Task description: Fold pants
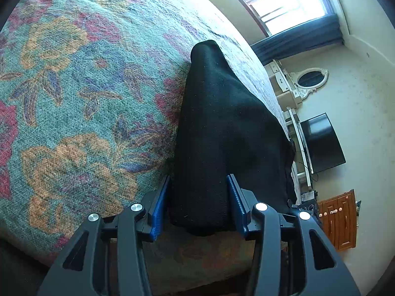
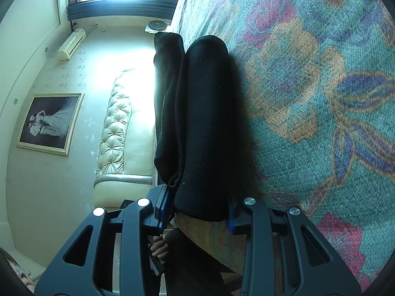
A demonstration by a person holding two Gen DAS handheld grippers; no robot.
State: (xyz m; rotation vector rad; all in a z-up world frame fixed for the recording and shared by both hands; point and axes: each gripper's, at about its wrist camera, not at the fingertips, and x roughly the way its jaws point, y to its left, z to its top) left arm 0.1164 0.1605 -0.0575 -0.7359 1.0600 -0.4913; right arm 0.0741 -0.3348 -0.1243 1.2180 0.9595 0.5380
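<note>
The black pants run as a long, thick folded bundle up the middle of both frames, lying on the floral bed. In the right wrist view a second layer lies along their left side.

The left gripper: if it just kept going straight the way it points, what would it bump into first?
Almost certainly the black pants: the folded fabric already lies between the open jaws of the left gripper, stretching ahead over the floral bedspread. Depth is hard to judge.
</note>
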